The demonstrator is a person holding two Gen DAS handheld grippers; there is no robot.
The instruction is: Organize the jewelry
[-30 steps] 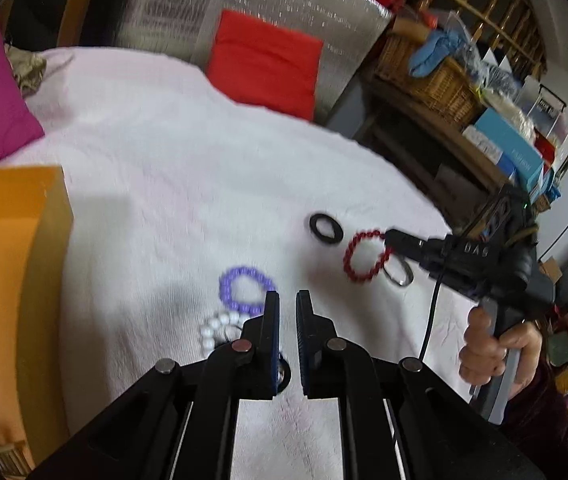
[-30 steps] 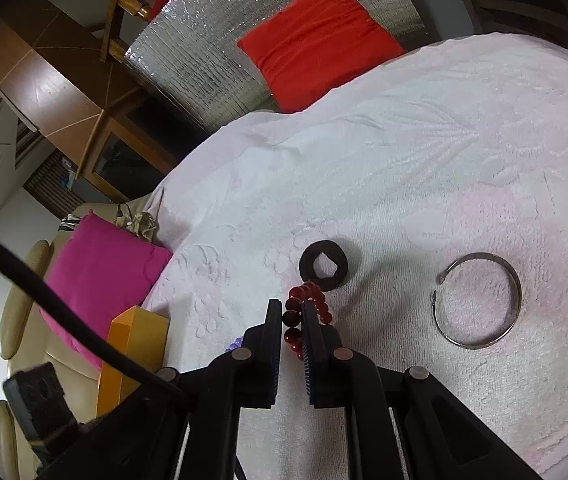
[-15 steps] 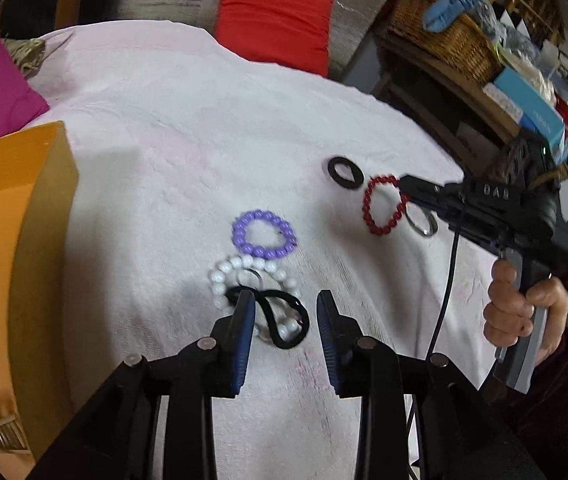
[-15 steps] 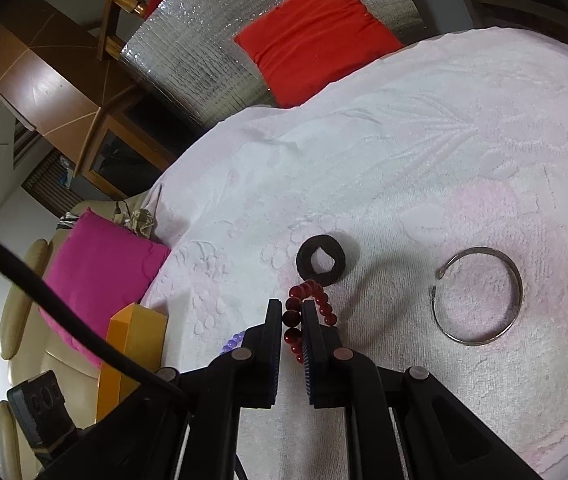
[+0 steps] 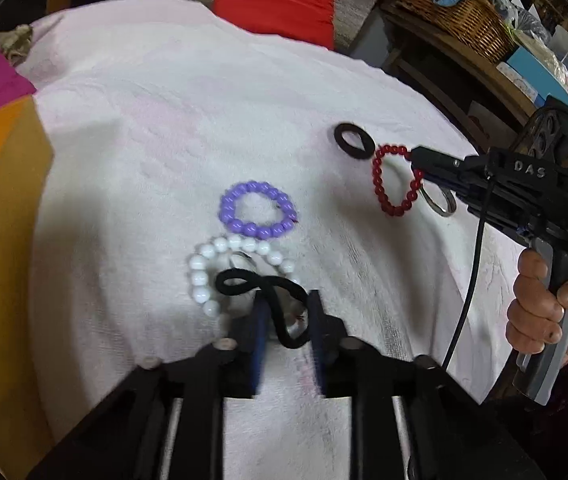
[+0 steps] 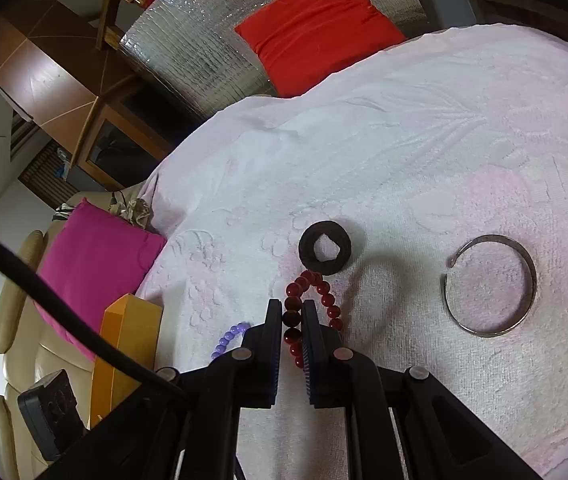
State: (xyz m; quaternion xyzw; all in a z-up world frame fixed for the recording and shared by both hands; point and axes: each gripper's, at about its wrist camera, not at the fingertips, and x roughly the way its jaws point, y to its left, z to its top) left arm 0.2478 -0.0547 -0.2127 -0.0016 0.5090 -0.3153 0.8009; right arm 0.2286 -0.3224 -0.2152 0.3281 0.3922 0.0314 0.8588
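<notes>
the red bead bracelet (image 6: 316,300) is clamped between the jaws of the right gripper (image 6: 292,320) and held lifted just beside the dark fabric ring (image 6: 325,251), probably for carrying to the orange box (image 6: 127,344). the left gripper (image 5: 286,320) has just been closing around the black elastic cord (image 5: 271,300), which lies looped over the glossy white bead bracelet (image 5: 203,276); whether the pads press it cannot be told. a smooth open metal bangle (image 6: 524,276) rests well apart from the ring on the nubby white cloth (image 6: 424,160).

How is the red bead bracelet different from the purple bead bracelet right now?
The red bead bracelet is pinched in the right tool and hangs in a stretched loop; the purple bead bracelet lies flat and round on the white cloth, untouched. Red sits next to the dark ring; purple borders the white bead bracelet. Both are single strands of round beads.
</notes>
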